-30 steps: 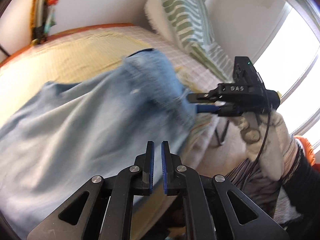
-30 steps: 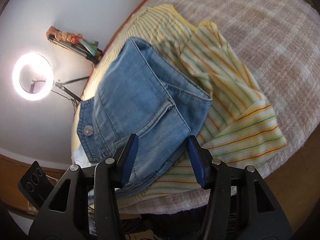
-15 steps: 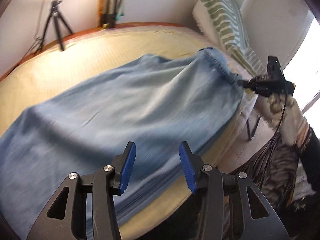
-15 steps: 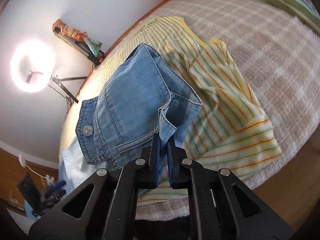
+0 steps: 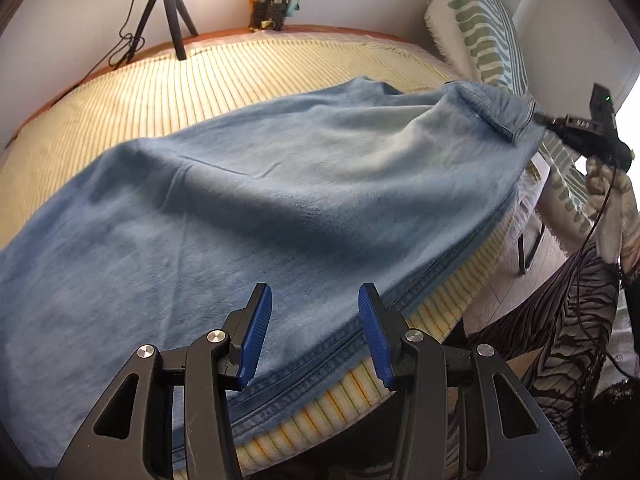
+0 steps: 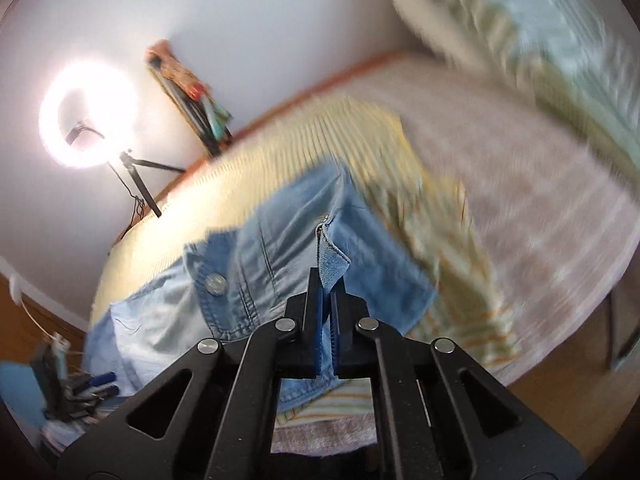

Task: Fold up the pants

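Motion blurs the pillow (image 6: 540,32); pants (image 5: 240,208) run off-frame left.

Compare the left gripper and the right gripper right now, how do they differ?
The left gripper has its fingers spread wide and holds nothing; the right gripper is shut on the jeans, pinching a fold of denim at the waistband. The left gripper sits at the side seam of the jeans near the edge of the bed; the right gripper is off at the waist end. Both have black frames and blue ribbed pads.
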`<action>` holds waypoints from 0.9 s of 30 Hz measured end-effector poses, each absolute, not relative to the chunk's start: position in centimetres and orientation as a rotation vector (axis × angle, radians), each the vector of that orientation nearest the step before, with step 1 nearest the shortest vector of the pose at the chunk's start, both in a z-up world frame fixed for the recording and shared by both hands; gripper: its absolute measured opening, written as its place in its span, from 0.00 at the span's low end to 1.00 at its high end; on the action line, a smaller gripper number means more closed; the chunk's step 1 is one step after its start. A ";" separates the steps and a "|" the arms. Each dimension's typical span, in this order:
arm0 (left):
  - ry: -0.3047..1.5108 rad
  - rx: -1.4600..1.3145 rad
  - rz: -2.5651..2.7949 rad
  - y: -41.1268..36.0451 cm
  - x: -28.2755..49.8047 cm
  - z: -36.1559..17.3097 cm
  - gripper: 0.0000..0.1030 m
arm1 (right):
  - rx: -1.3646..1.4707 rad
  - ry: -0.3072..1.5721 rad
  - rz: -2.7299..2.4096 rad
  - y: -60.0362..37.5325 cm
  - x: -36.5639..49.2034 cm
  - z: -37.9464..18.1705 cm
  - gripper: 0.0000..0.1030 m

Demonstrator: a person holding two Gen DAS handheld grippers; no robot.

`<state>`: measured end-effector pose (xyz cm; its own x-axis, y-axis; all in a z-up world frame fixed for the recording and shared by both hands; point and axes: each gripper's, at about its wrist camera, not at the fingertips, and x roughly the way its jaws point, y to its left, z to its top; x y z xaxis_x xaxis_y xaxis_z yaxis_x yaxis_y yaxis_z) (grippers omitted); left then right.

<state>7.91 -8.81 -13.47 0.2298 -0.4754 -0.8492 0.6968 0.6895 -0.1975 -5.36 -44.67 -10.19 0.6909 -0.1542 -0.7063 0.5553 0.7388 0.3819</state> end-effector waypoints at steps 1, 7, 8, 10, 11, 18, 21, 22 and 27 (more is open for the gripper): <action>1.055 0.255 -0.823 -8.7 7.7 -13.2 0.43 | 0.587 0.696 -0.424 -44.5 -5.5 -9.5 0.02; 1.031 0.383 -0.841 -8.8 6.4 -13.7 0.43 | 0.644 0.872 -0.483 -45.9 -4.8 -14.9 0.02; 1.038 0.401 -0.839 -8.9 6.4 -14.1 0.43 | 0.638 0.893 -0.489 -46.0 -4.6 -15.4 0.02; 1.051 0.412 -0.843 -9.1 6.4 -14.7 0.43 | 0.614 0.920 -0.489 -45.6 -4.2 -15.5 0.02; 1.049 0.420 -0.843 -9.3 6.4 -14.9 0.43 | 0.603 0.923 -0.488 -45.4 -4.2 -15.3 0.02; 1.011 0.525 -0.886 -11.2 6.0 -16.2 0.43 | 0.649 0.864 -0.435 -45.4 -5.5 -12.3 0.02; 0.998 0.551 -0.900 -11.3 5.6 -16.0 0.43 | 0.629 0.865 -0.439 -45.1 -5.1 -11.9 0.02; 0.999 0.555 -0.908 -11.3 5.5 -15.9 0.43 | 0.634 0.859 -0.438 -45.1 -5.1 -11.7 0.02; 0.994 0.613 -0.883 -11.3 5.1 -16.2 0.43 | 0.646 0.826 -0.419 -45.5 -4.3 -10.4 0.02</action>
